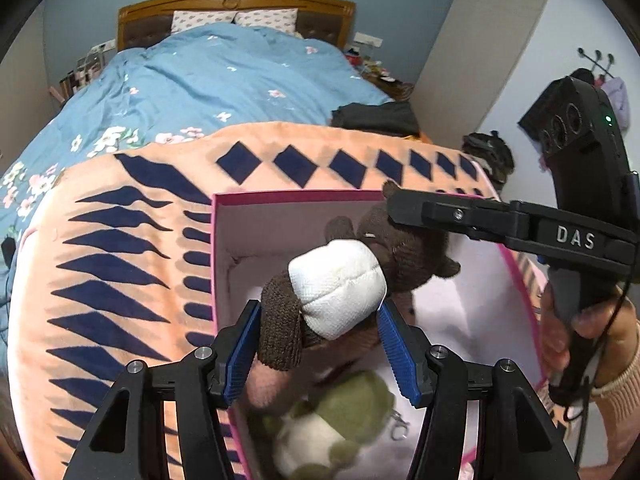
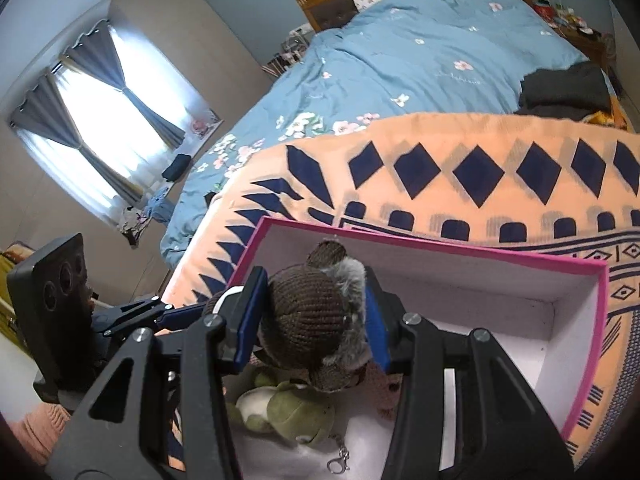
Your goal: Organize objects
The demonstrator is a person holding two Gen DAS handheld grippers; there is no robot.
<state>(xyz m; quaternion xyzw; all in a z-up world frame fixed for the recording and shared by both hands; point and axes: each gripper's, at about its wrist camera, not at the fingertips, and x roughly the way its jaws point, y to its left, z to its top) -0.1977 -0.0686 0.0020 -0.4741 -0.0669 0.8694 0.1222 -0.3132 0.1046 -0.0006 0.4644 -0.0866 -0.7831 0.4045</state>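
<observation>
A brown knitted plush toy (image 1: 404,252) with a white padded end (image 1: 340,284) hangs over an open pink box (image 1: 280,196) with a white inside. My left gripper (image 1: 320,312) is shut on the toy's lower part, its blue pads pressing both sides. From the right, my right gripper (image 1: 400,216) clamps the toy's head. In the right wrist view the right gripper (image 2: 316,280) is shut on the brown head (image 2: 308,312), which has grey fur, and the left gripper (image 2: 200,312) reaches in from the left. A green and white plush (image 2: 288,408) with a metal clasp lies in the box (image 2: 440,244).
The box sits on an orange blanket (image 1: 120,280) with navy diamonds, at the foot of a bed with a blue floral duvet (image 1: 224,76). Dark folded clothes (image 2: 564,88) lie on the bed's right side. A hand (image 1: 560,332) in a pink sleeve holds the right gripper. A curtained window (image 2: 108,128) is at left.
</observation>
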